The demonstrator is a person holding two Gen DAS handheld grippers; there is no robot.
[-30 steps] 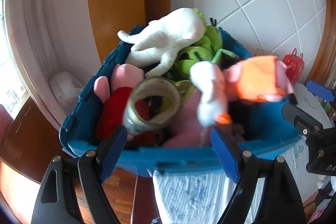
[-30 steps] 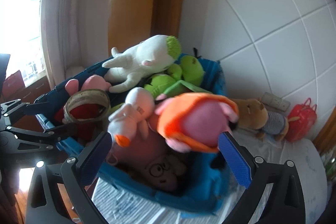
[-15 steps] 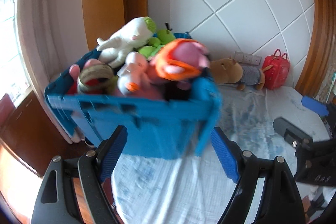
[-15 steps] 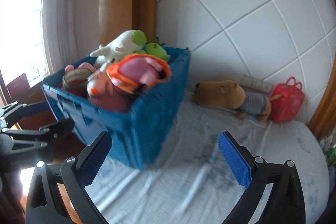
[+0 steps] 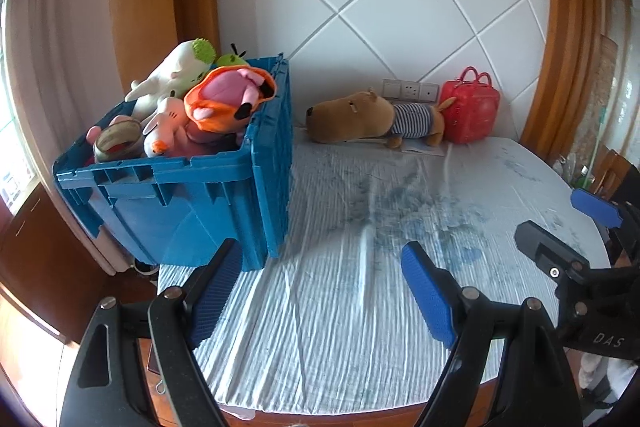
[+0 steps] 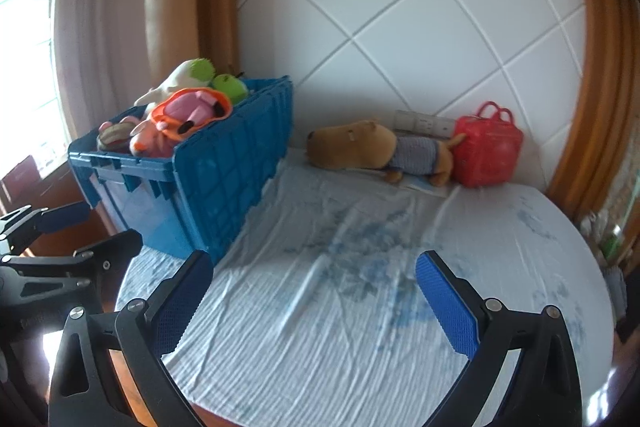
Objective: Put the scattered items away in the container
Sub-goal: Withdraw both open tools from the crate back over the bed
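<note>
A blue plastic crate (image 5: 188,195) (image 6: 224,171) stands at the left end of the bed, heaped with soft toys: a white one (image 5: 172,79), a pink one in an orange hood (image 5: 228,99) (image 6: 188,111), a green one (image 6: 230,87). A brown capybara plush (image 5: 360,117) (image 6: 356,147) in a striped shirt lies against the far wall. A red bag (image 5: 472,111) (image 6: 486,147) stands beside it. My left gripper (image 5: 320,291) is open and empty, back from the crate. My right gripper (image 6: 316,299) is open and empty over the sheet.
The bed has a wrinkled pale blue sheet (image 5: 380,247) (image 6: 360,267). A white tiled wall with sockets (image 5: 408,89) is behind. Wooden trim frames both sides. A curtain and window are at the left. The bed's near edge drops to a wooden floor.
Both grippers have pulled back and away from the crate, from right above the toys to a wide view of the bed. Both stay open and empty.
</note>
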